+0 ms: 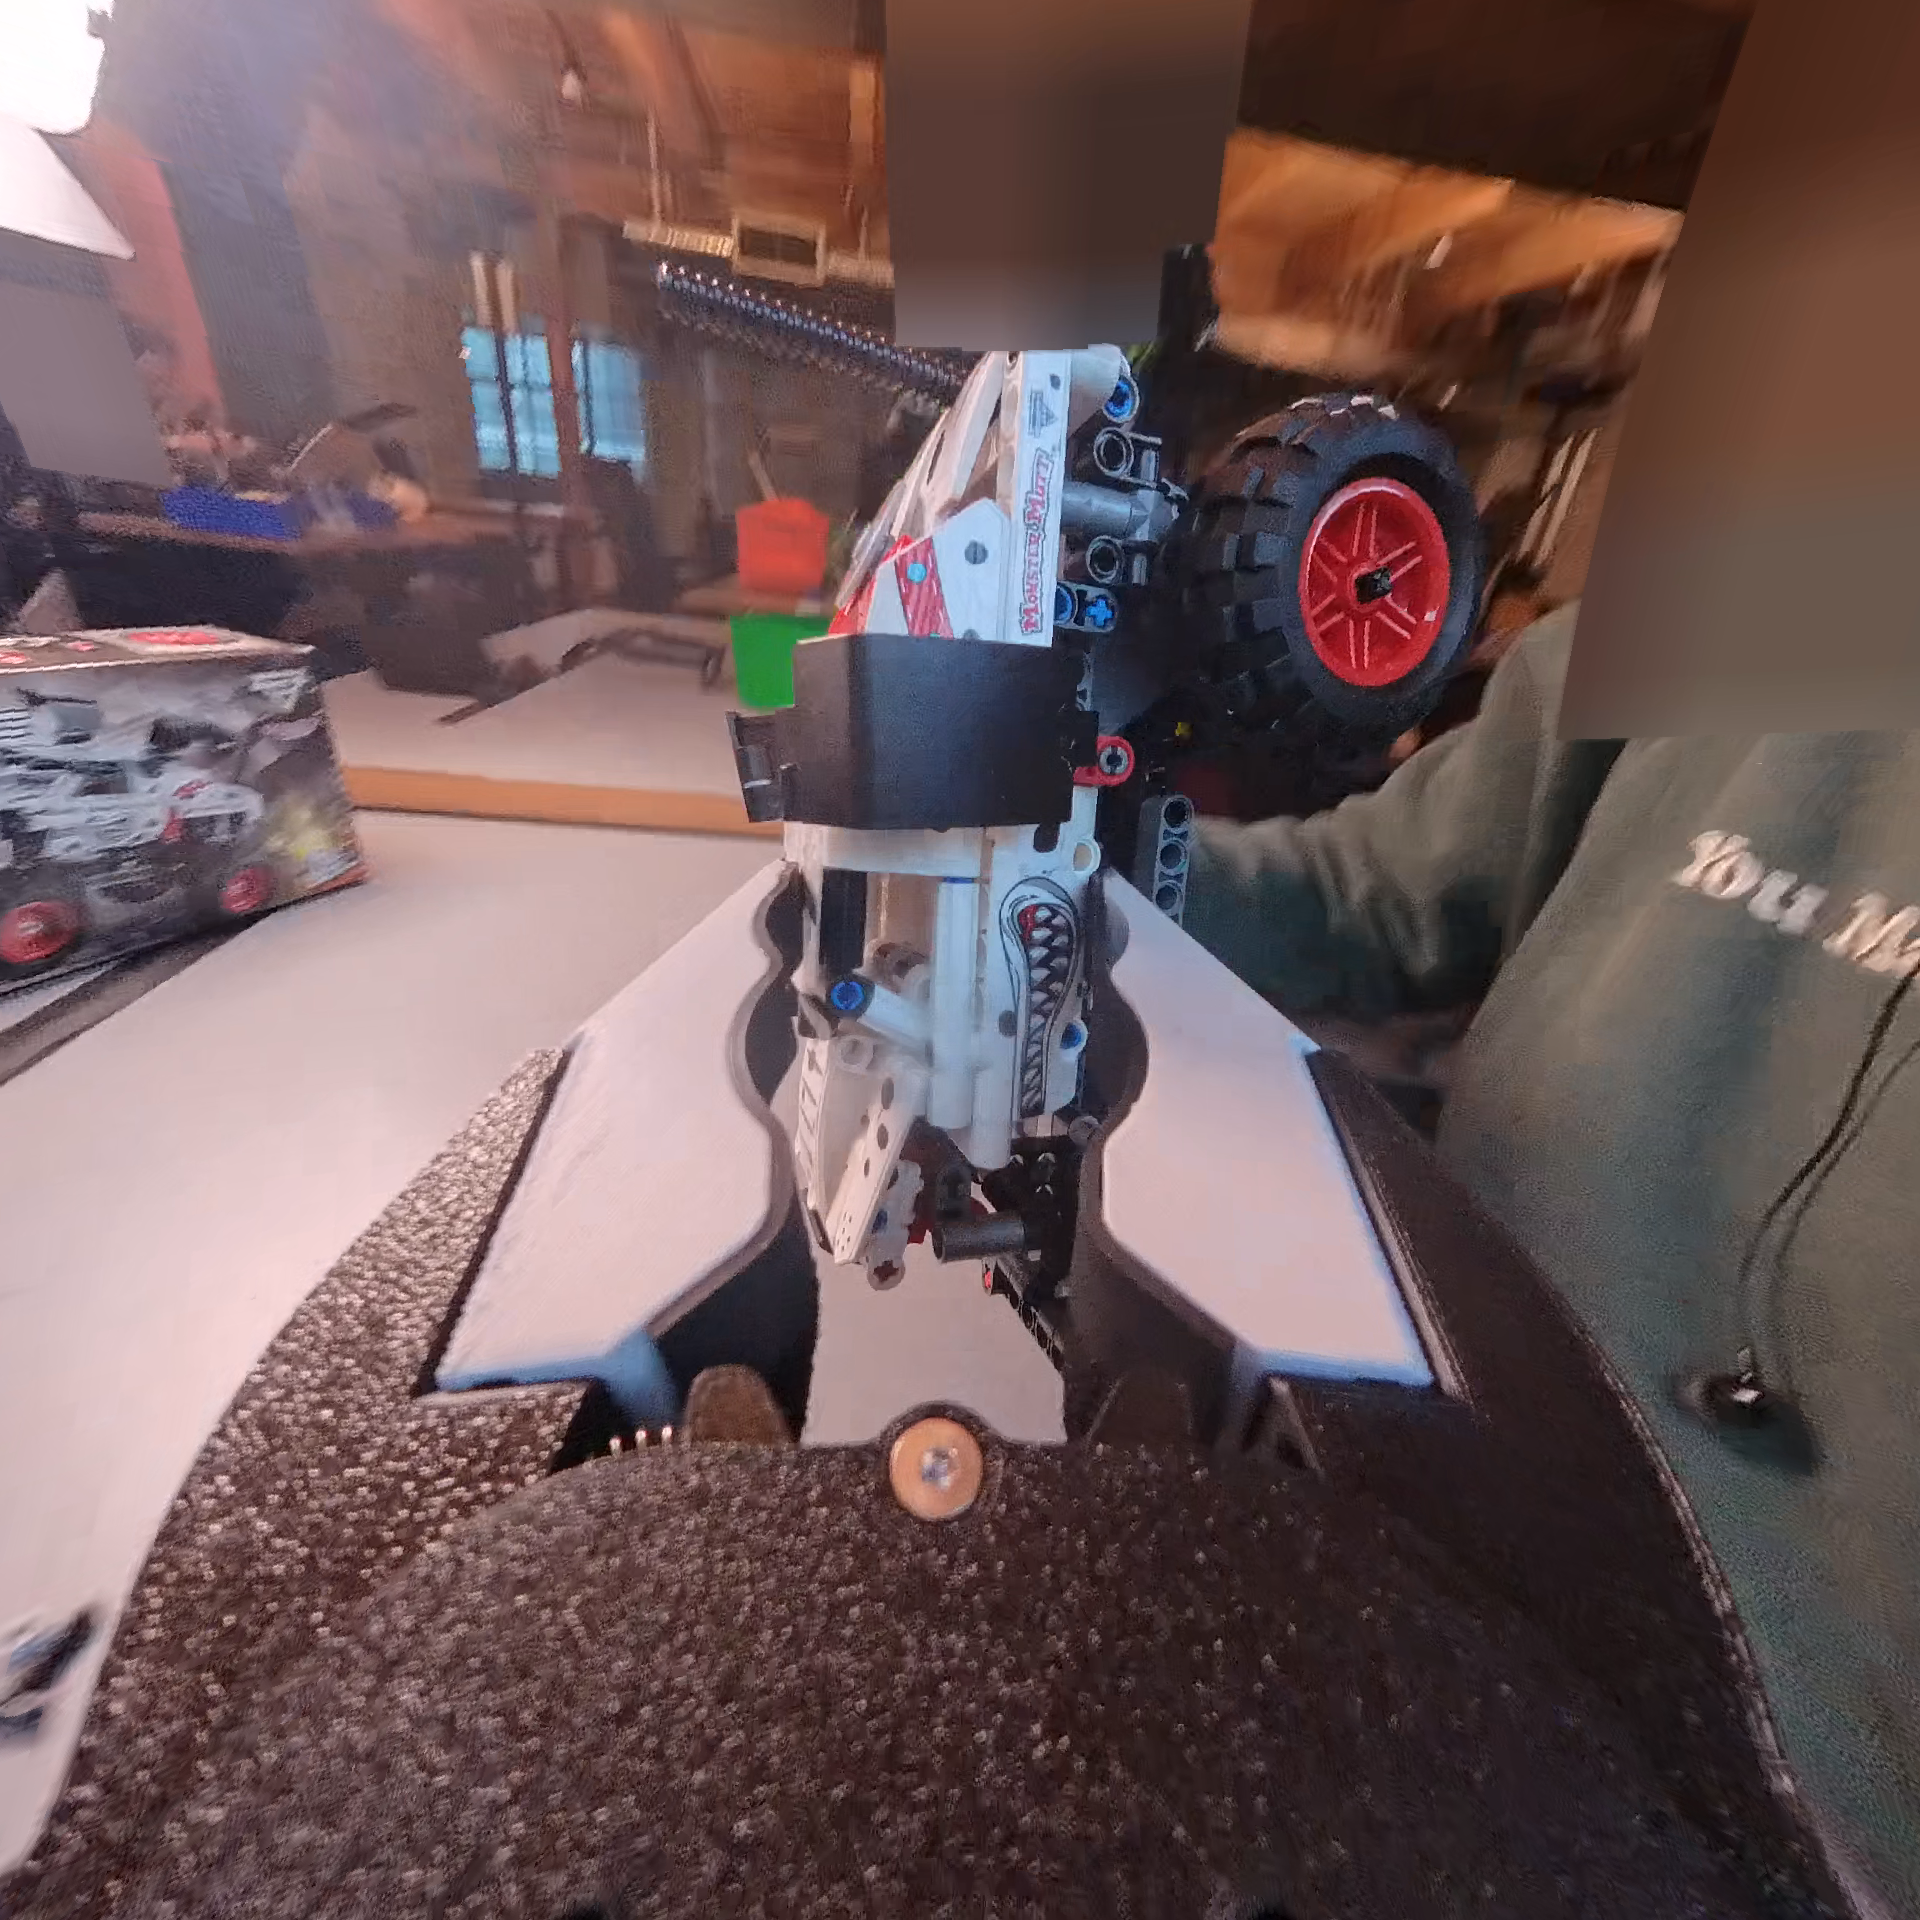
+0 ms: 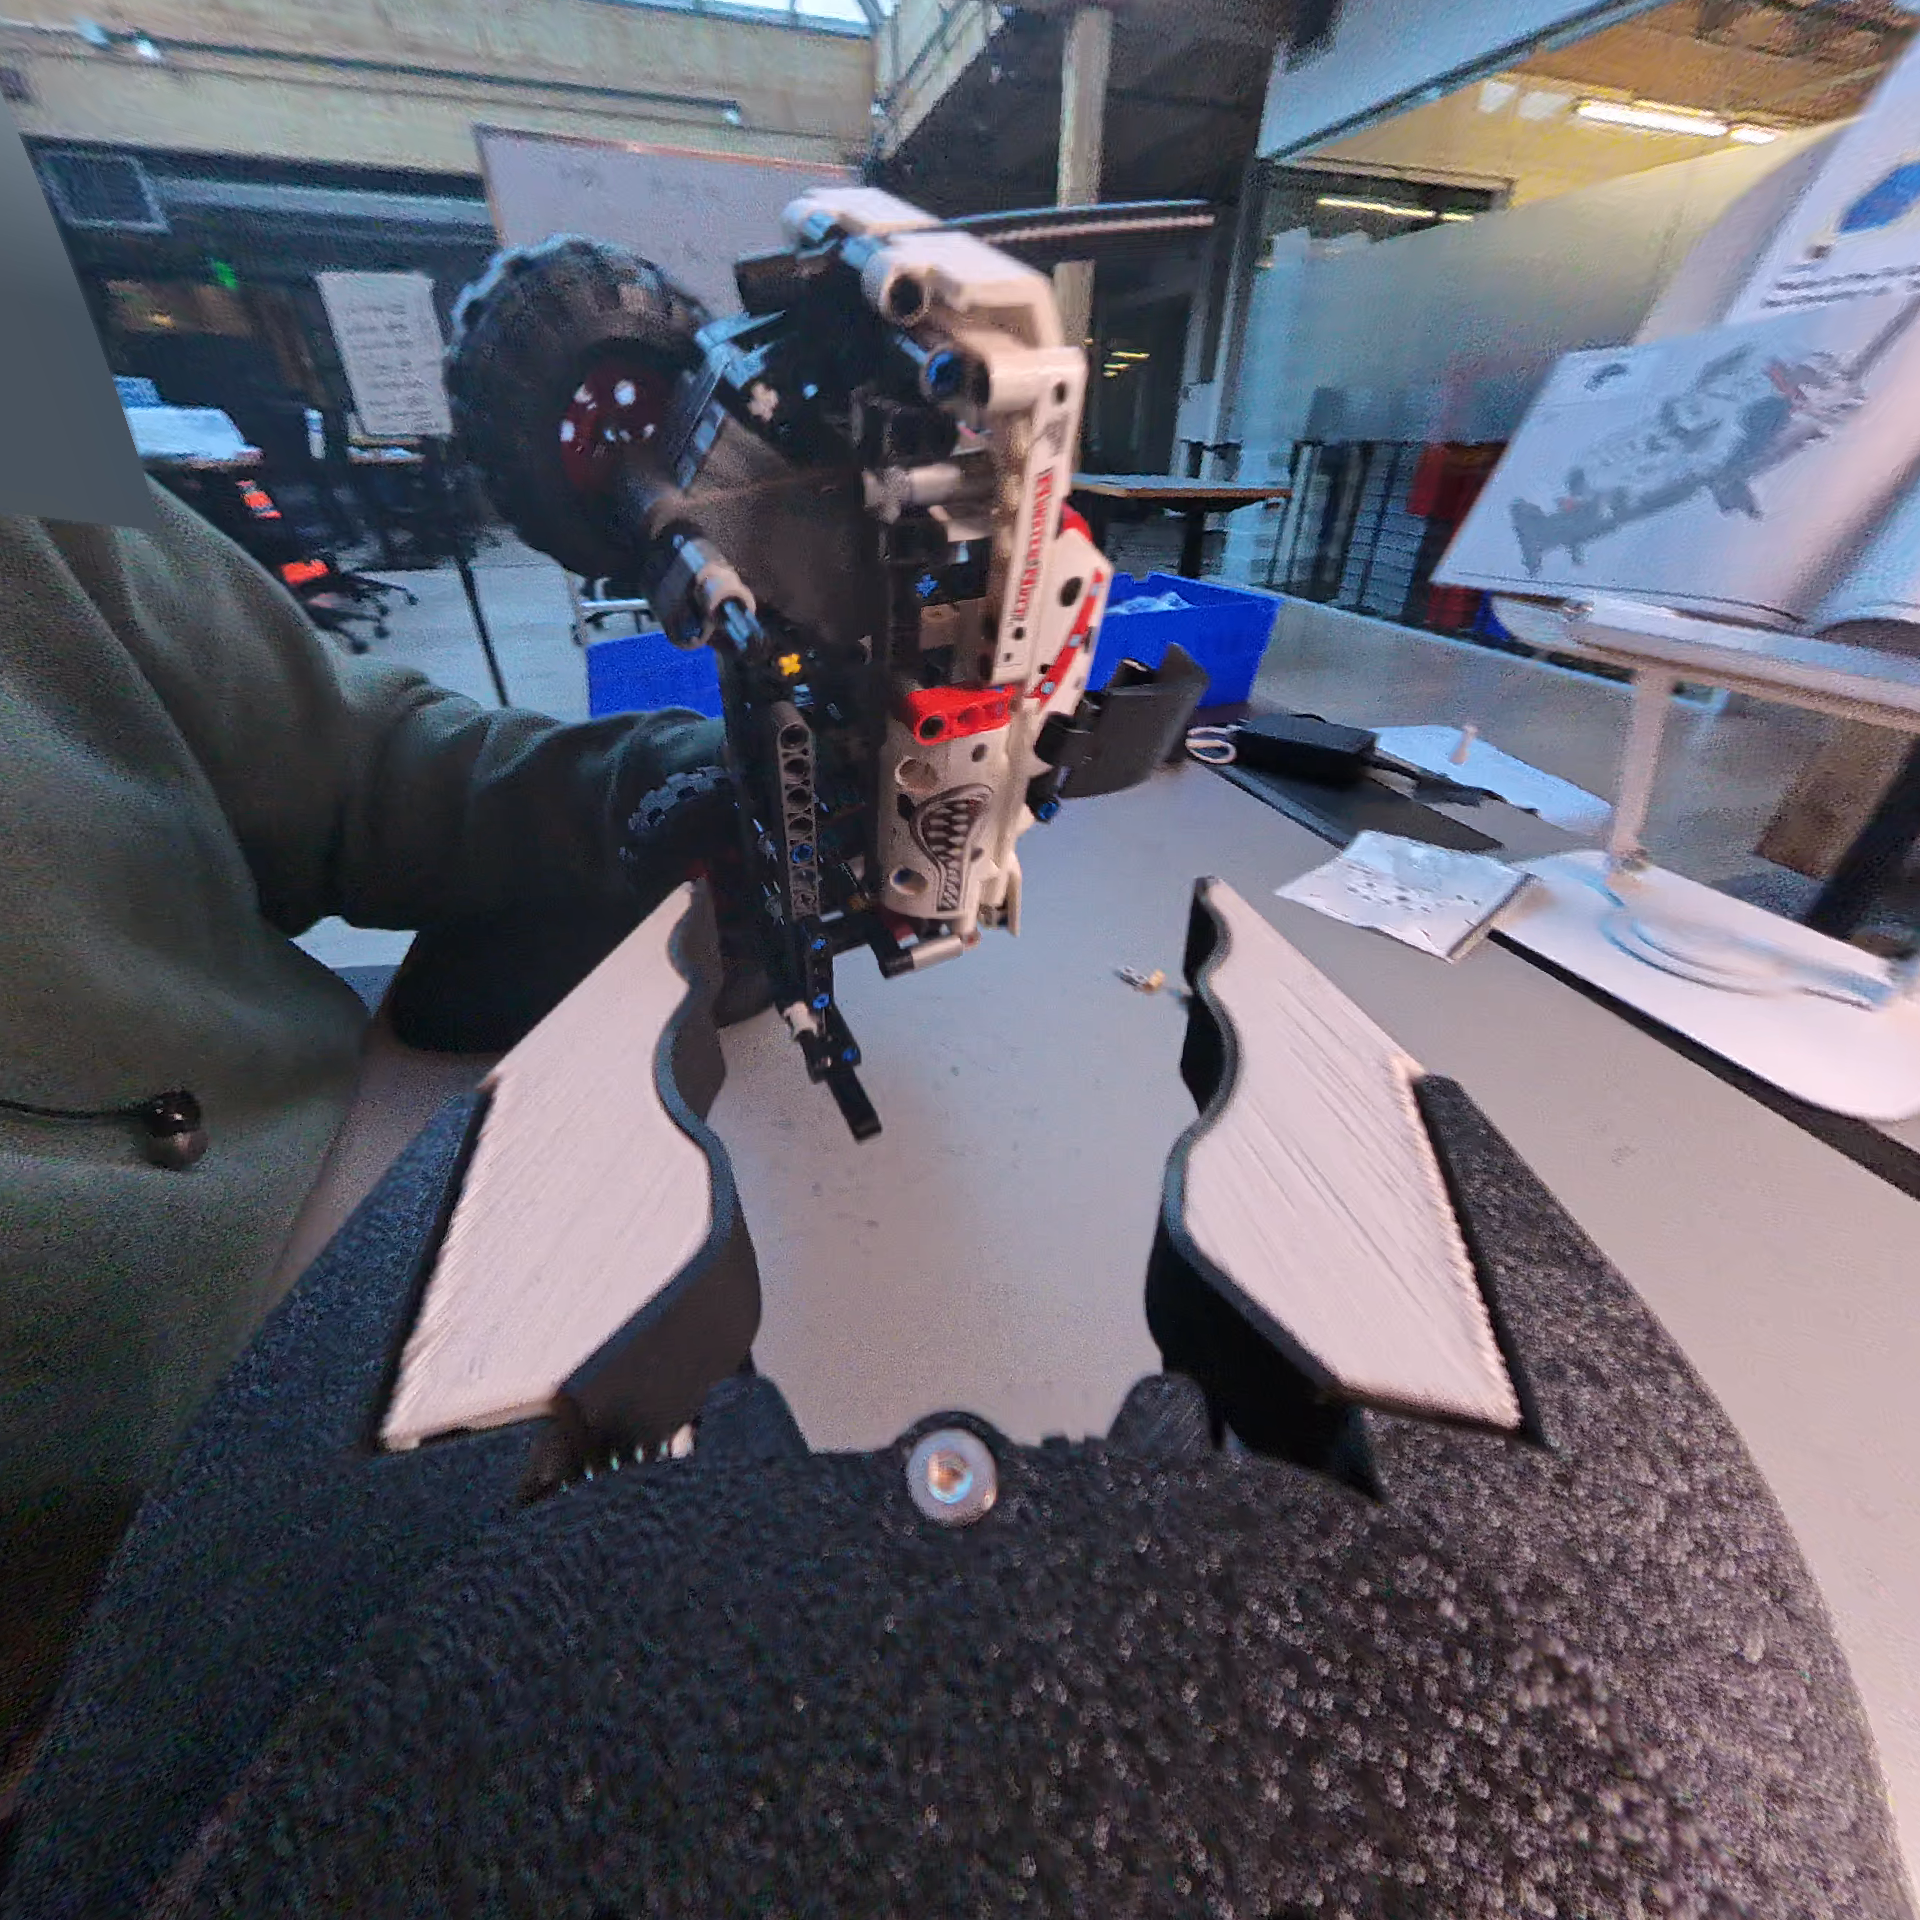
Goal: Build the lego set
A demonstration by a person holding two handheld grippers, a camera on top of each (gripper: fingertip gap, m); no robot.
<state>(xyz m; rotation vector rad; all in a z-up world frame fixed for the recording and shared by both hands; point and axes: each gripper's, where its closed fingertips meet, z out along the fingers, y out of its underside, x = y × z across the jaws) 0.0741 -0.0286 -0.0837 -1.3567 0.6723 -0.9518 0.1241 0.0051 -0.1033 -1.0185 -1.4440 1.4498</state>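
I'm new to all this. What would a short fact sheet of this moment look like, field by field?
Being built: toy truck, white body, standing on end
Wheel: one black tyre with red hub fitted
Left tool: shut on the toy truck
Right tool: open, holding nothing, just in front of the truck
Table: grey
Nearby: set box, booklet on a stand, blue bin

Location type: open-plan workshop or maker space. Indicators: grey worktable [image 2: 1039, 1195]; blue parts bins [image 2: 1195, 623] at 1 o'clock; whiteboard [image 2: 644, 197] at 11 o'clock; office chairs [image 2: 343, 592] at 10 o'clock; exposed timber ceiling [image 1: 727, 125] at 12 o'clock.
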